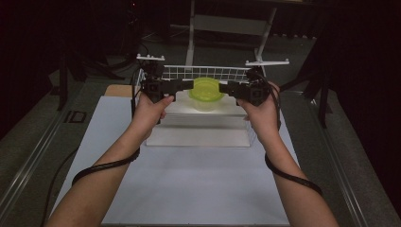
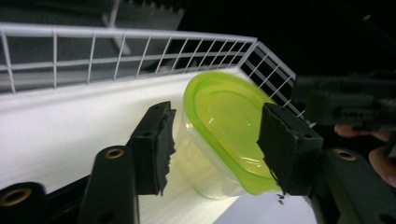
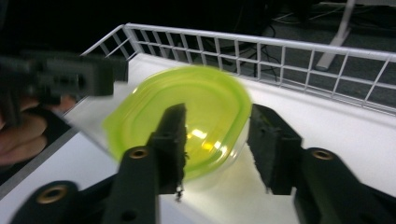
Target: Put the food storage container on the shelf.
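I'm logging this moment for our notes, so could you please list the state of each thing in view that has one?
Container: upright on the white tray, between the two claws, apparently ungripped.
Green lid: on the container, seemingly closed.
Left claw: open, jaws either side of the container.
Right claw: open, jaws astride the lid's rim.
Wire tray: level on the table.

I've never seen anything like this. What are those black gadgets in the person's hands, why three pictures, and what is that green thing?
No robot here: a person holds a handheld left gripper and right gripper, each with two black jaws. One camera looks down from above; the other two ride on the grippers and look along their jaws. On the table sits a white tray with a wire fence. On it is a clear container with a green lid. Both grippers are open on either side of it; nothing looks held.
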Available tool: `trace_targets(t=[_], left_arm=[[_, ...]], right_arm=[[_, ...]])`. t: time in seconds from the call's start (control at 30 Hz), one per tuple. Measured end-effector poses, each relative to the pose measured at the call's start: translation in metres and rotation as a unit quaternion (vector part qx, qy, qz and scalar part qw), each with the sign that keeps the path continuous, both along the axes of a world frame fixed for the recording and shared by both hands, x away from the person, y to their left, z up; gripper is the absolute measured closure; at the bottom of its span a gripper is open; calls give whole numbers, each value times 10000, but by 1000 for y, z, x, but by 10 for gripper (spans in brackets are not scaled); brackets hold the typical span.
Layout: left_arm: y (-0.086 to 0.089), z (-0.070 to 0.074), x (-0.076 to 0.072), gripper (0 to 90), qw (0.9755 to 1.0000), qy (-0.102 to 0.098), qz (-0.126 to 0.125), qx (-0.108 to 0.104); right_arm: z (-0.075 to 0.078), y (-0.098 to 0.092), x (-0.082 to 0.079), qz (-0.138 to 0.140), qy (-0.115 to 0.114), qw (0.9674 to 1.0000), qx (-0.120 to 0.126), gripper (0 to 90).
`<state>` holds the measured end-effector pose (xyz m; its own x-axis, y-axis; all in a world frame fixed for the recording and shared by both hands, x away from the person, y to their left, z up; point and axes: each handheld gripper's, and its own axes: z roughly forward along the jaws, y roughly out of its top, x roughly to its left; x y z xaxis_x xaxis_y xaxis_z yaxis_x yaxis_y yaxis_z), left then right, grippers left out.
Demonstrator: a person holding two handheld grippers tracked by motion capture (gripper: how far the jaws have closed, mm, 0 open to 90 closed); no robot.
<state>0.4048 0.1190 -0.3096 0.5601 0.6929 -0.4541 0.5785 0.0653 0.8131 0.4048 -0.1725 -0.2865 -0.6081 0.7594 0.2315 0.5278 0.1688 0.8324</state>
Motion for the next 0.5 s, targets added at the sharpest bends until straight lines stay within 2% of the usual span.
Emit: trace_targets(t=[0.03,0.07,0.13,0.17,0.2,0.23,0.33,0.37,0.43,0.5], left_arm=[[0,0,0,413,10000,0,0,0],[5,0,-5,411,9999,-147,10,-59],[8,1,-9,373,9997,-217,14,-67],[12,1,-16,371,9993,-345,-42,-138],[14,1,-21,371,9988,-450,-70,-151],[15,1,-27,371,9982,-582,-74,-100],[16,-3,-39,336,9970,-754,-131,-64],[17,-5,-45,331,9960,-867,-208,-83],[18,-11,-55,255,9936,-1047,-393,-178],[18,-16,-64,247,9922,-1188,-355,-92]], right_arm=[[0,0,0,0,0,10000,0,586],[-2,-2,-12,63,-63,9999,69,642],[-5,-1,-23,100,-147,9998,-5,712],[-7,0,-30,155,-159,9997,-51,793],[-9,0,-34,179,-174,9997,-72,836],[-11,1,-38,232,-193,9995,-92,899],[-24,6,-46,352,-98,9993,-116,900],[-29,9,-47,388,-63,9991,-144,900],[-38,13,-47,442,16,9990,-111,900],[-44,17,-46,450,55,9989,-91,900]])
